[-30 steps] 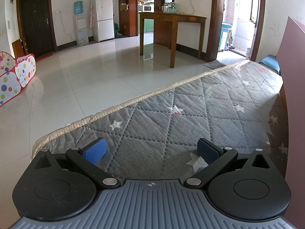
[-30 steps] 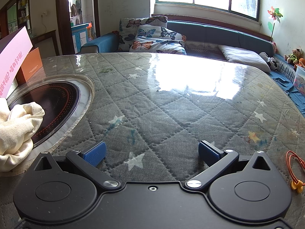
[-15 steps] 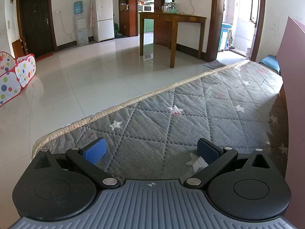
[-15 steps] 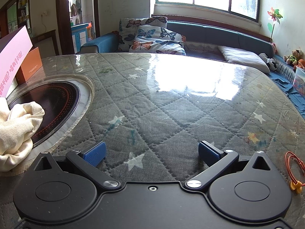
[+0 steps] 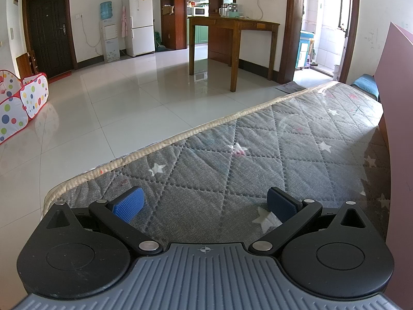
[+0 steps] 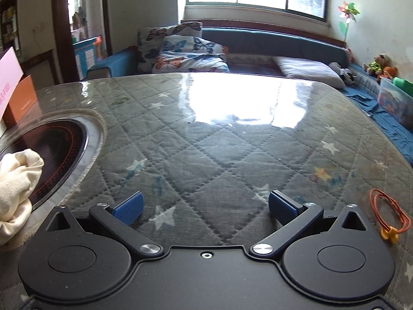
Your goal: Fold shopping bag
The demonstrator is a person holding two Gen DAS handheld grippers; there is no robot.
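Meanwhile, left tool (image 5: 204,204) gapes wide, empty; right tool (image 6: 205,205) likewise; crumpled bag (image 6: 15,183) lies apart.

The left claw (image 5: 204,202) is spread wide with nothing between its blue pads (image 5: 129,204), held low and level. The right claw (image 6: 205,205) is likewise spread wide and empty, level, its pads (image 6: 280,205) well apart.

Quilted table cover (image 6: 219,149) is lying bare ahead of the right gripper (image 6: 205,205); cream cloth bag (image 6: 15,188) is sitting on black burner (image 6: 51,149) at left, orange cord (image 6: 389,211) at right. Pink board (image 5: 397,108) is walling off the left gripper's (image 5: 205,202) right side.
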